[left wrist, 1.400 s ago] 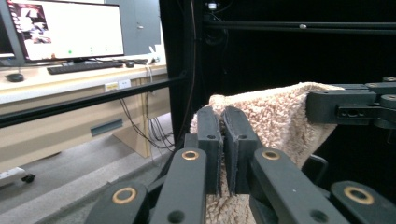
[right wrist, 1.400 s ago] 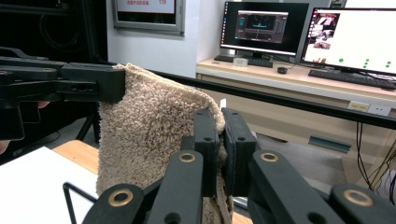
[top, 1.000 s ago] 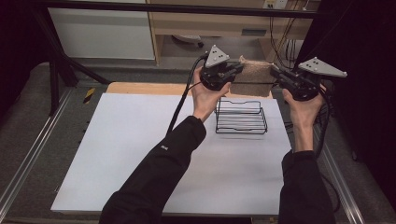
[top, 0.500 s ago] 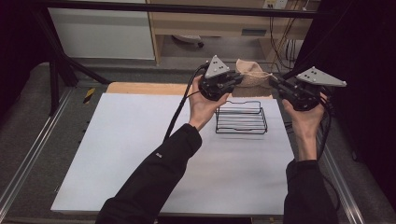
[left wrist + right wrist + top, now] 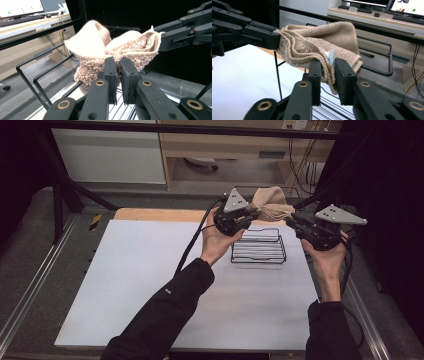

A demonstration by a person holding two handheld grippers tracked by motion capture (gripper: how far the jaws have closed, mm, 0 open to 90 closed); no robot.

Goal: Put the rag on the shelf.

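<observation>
Grippers had drawn closer; towel (image 5: pixel 270 204) bunched, no longer stretched. Left gripper (image 5: pixel 256 213) and right gripper (image 5: pixel 291 219) each clamped on towel edge, held above far side of wire rack (image 5: pixel 258 248). Towel looked soft, light, floppy; best gripped at hems.

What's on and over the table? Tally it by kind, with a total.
Beige towel: 1, held up between both grippers
Black wire rack: 1, on the white table
Grippers: 2, left gripper and right gripper, each shut on the towel
Total: 4
</observation>
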